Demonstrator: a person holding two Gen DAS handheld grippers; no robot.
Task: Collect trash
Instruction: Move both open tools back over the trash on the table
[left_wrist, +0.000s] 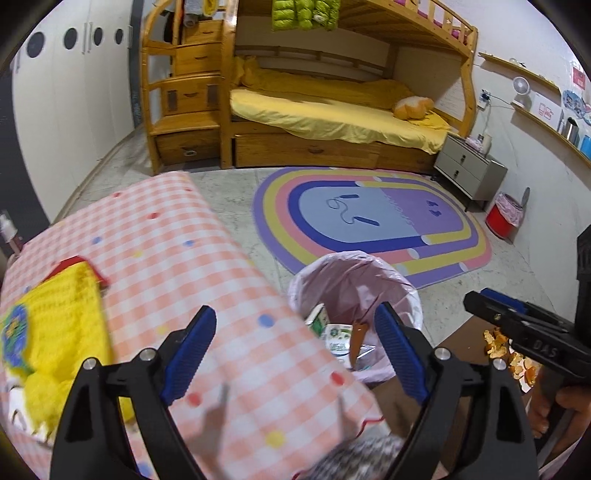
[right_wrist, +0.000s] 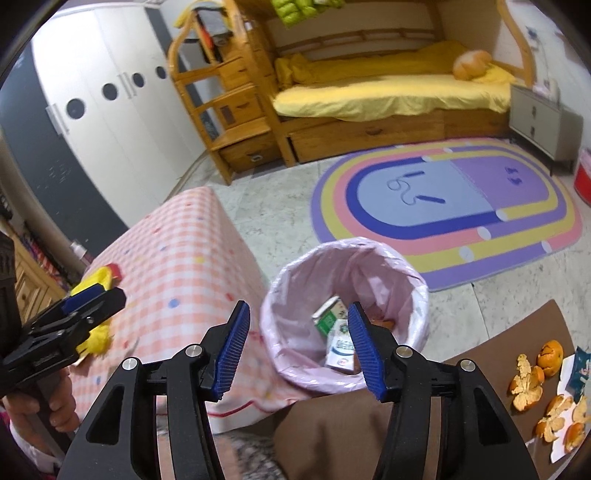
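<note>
Pink plastic lines the round trash bin, which stands on the pale stone floor between a table covered in a pink-and-white checked cloth and a brown surface. Inside the bin lie two small cartons, white with green print, one leaning on the other, with an orange scrap beside them. The liner is thin and glossy, its rim crumpled over the bin's edge.

Orange peels, torn into ragged, flower-like pieces, lie spread on the brown surface to the right of the bin, some on a sheet of white paper, near a small blue-printed wrapper.

The right gripper hangs over the near rim of the bin, its blue-padded jaws part-way apart with nothing between them. The left gripper hovers over the checked cloth's edge, jaws spread wide and empty; the bin shows just beyond it. A yellow knitted cloth lies on the table at left. A rainbow-striped oval rug and a wooden bunk bed with yellow bedding fill the background.
</note>
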